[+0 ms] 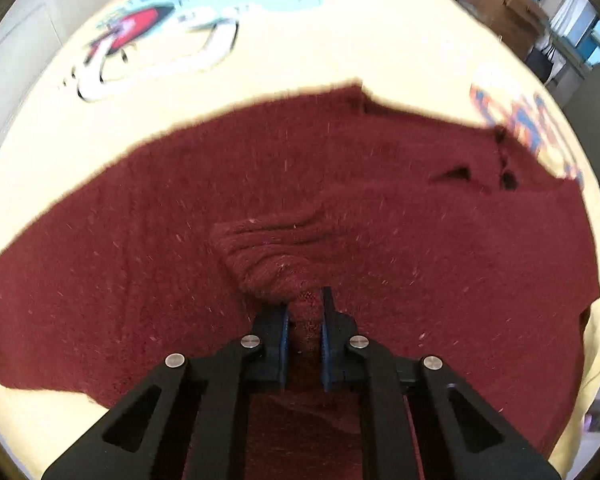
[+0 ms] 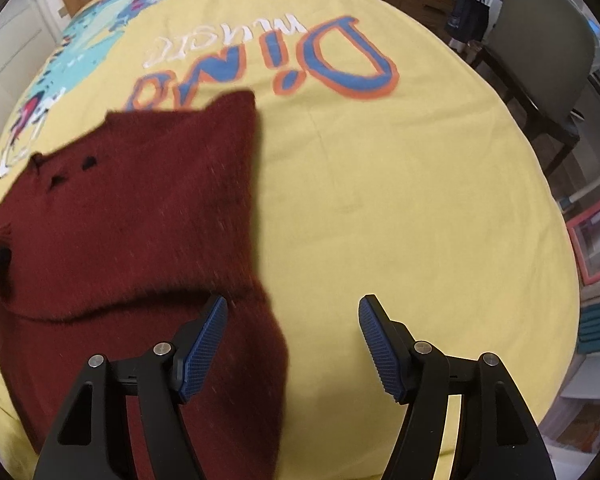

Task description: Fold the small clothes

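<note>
A dark red knitted sweater [image 1: 260, 184] lies spread on a yellow printed sheet [image 1: 300, 60]. My left gripper [image 1: 306, 300] points down at it and is shut on a bunched fold of the knit [image 1: 304, 320], which wrinkles up just ahead of the fingertips. In the right wrist view the sweater [image 2: 140, 208] covers the left half, with a sleeve running down toward the camera. My right gripper [image 2: 292, 308] hangs above the sheet [image 2: 380, 200], jaws wide apart; its left finger [image 2: 204, 344] is over the sleeve edge, and nothing is between the pads.
The sheet carries bright dinosaur lettering [image 2: 300, 64] and a cartoon print [image 1: 160, 28]. A grey chair [image 2: 540, 64] and a dark bag [image 2: 468, 16] stand beyond the far right edge. Boxes and shelves [image 1: 512, 4] sit in the background.
</note>
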